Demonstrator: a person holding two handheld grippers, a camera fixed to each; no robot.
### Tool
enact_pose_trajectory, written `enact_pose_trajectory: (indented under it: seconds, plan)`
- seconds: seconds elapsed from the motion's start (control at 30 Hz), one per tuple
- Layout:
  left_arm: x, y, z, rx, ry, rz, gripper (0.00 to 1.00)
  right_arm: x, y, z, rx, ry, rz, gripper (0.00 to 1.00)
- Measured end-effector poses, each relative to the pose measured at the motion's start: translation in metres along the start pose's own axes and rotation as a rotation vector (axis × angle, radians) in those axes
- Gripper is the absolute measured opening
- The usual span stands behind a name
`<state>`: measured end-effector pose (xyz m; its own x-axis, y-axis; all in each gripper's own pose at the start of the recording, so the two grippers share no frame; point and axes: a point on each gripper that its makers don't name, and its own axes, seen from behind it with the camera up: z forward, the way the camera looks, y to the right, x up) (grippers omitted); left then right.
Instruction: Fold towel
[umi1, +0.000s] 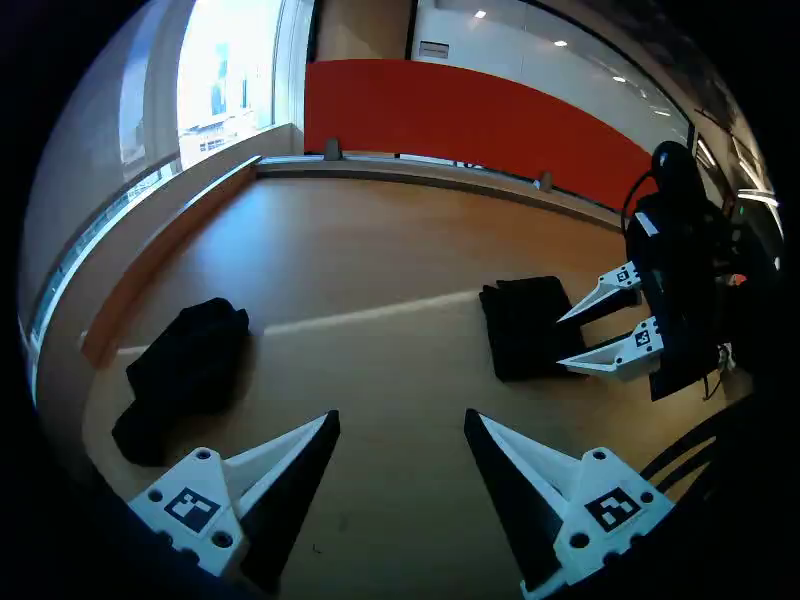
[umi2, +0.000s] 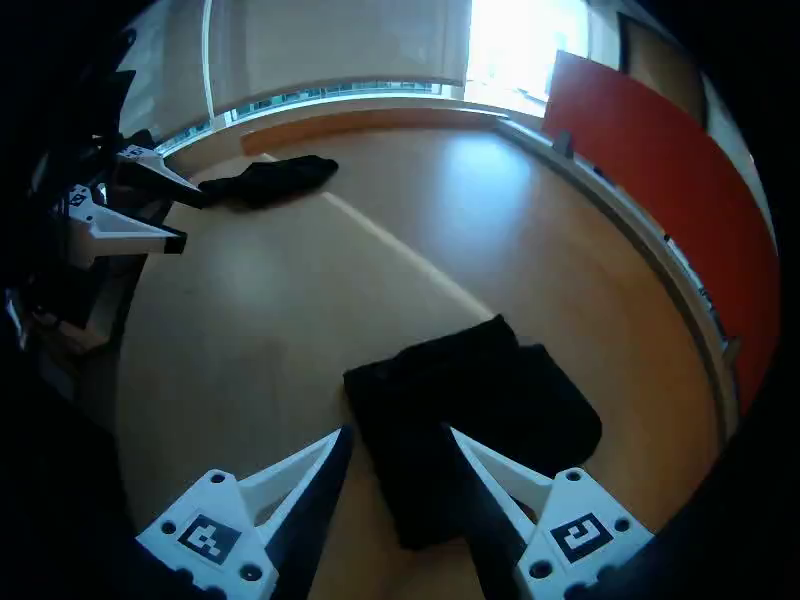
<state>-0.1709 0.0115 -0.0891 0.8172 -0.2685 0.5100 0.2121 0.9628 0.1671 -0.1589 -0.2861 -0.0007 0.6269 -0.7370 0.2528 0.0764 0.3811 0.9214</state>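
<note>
A folded black towel (umi2: 480, 420) lies flat on the wooden table (umi2: 260, 330), its near edge under my right gripper (umi2: 398, 435), which stands open above it. In the left gripper view the same folded towel (umi1: 525, 325) sits at the right, and the right gripper (umi1: 562, 345) reaches over its right edge. A second black towel (umi1: 185, 375), crumpled into a heap, lies at the left. My left gripper (umi1: 400, 420) is open over bare wood, to the right of that heap. From the right gripper view, the left gripper (umi2: 195, 220) shows beside the crumpled towel (umi2: 270, 180).
A red partition (umi1: 470, 115) runs along the table's far edge. A raised wooden ledge (umi1: 170, 240) under a bright window (umi1: 225, 90) borders another side. Bare table (umi1: 370, 260) stretches between the two towels.
</note>
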Motion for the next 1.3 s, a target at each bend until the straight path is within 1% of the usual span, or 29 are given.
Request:
enact_pose_trajectory:
  seconds: [0.37,0.57,0.8,1.17,1.23,1.3]
  plan:
    - [0.002,0.005,0.0,-0.006,0.005,0.007,0.93,-0.036,0.012,-0.022,-0.07,-0.02,0.069,0.65]
    - [0.003,0.006,0.0,-0.008,0.007,0.011,0.93,-0.052,0.018,-0.03,-0.101,-0.033,0.095,0.66]
    - [0.003,0.006,0.001,-0.009,0.007,0.013,0.93,-0.064,0.02,-0.031,-0.119,-0.051,0.106,0.65]
    - [0.0,0.007,0.0,-0.011,0.005,0.012,0.93,-0.081,0.017,-0.026,-0.133,-0.079,0.123,0.65]
    - [0.0,0.007,0.0,-0.012,0.005,0.011,0.93,-0.084,0.018,-0.025,-0.138,-0.085,0.127,0.64]
    - [-0.001,0.007,0.0,-0.012,0.004,0.012,0.93,-0.085,0.019,-0.024,-0.141,-0.089,0.132,0.6]
